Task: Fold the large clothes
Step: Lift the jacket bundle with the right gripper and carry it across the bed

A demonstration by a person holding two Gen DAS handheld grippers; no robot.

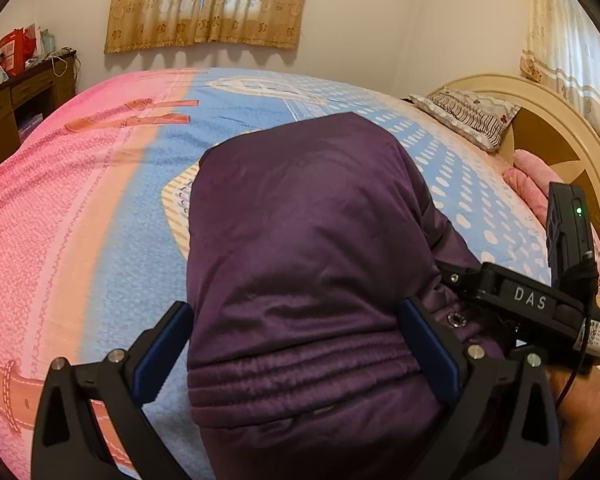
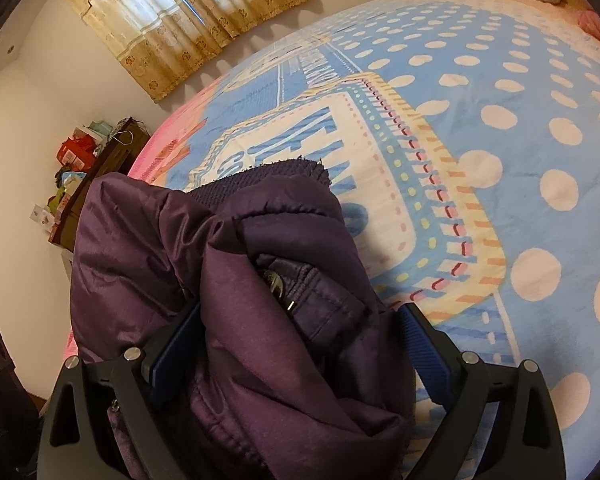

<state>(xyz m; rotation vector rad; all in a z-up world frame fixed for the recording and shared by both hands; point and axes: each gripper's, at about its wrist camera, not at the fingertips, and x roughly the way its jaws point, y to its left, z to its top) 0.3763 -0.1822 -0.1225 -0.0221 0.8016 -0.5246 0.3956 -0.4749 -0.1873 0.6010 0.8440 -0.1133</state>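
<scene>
A purple padded jacket (image 1: 308,240) lies folded into a bulky bundle on the bed. My left gripper (image 1: 296,344) is open, its blue-padded fingers (image 1: 160,356) wide on either side of the jacket's near end. In the left wrist view the right gripper (image 1: 520,304) sits at the jacket's right side. In the right wrist view the jacket (image 2: 236,280) fills the space between the fingers (image 2: 428,352) of my right gripper (image 2: 300,344), which stand wide apart around the bunched fabric. A zipper pull (image 2: 290,304) and ribbed collar (image 2: 268,178) show.
The bed has a pink and blue patterned cover (image 1: 80,220) with white dots (image 2: 500,120). A striped pillow (image 1: 468,116) and a cream headboard (image 1: 560,140) are at the right. A cluttered dark wooden desk (image 1: 16,96) stands at the left wall. Curtains (image 1: 208,4) hang behind.
</scene>
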